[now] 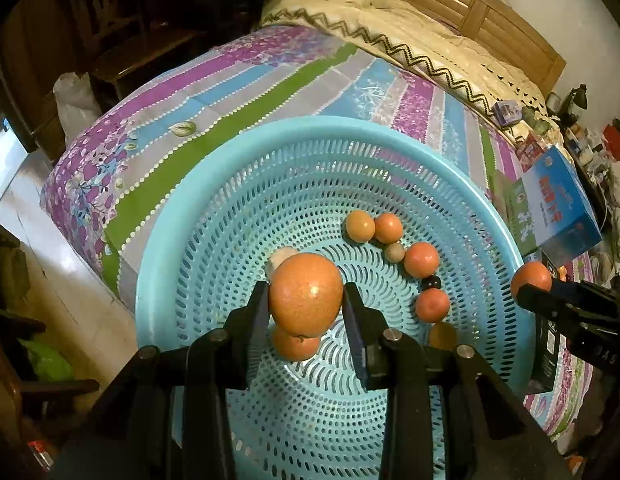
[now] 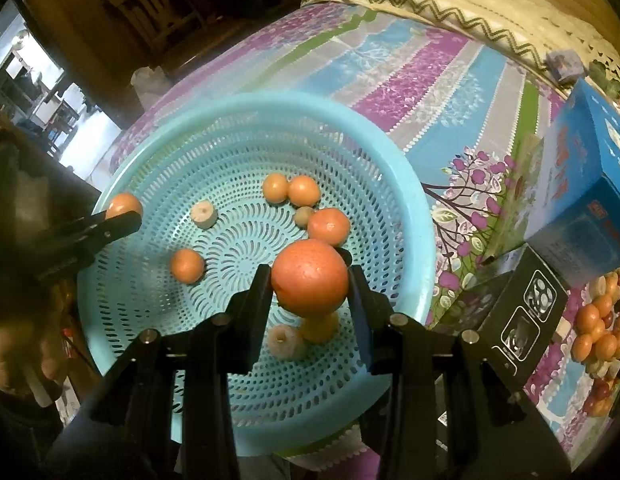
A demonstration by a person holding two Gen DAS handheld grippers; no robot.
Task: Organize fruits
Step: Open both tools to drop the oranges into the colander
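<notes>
Orange fruit [image 1: 305, 295] sat clamped in the left tongs [image 1: 306, 312] above the blue basket's [image 1: 182, 216] open centre; the right tongs [image 2: 310, 300] clamped another orange [image 2: 310, 278] near the basket's right rim, on the bed [image 1: 246, 80].

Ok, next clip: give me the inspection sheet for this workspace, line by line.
Surface: bed with striped floral sheet.
Job's things: blue perforated basket holding several oranges and pale cut fruit pieces; more fruit heaped beside the boxes.
Clutter: blue carton, black box.
Grippers: left gripper shut on an orange; right gripper shut on another orange.
Cables: nothing seen.
Surroundings: wooden headboard, cream quilt.
</notes>
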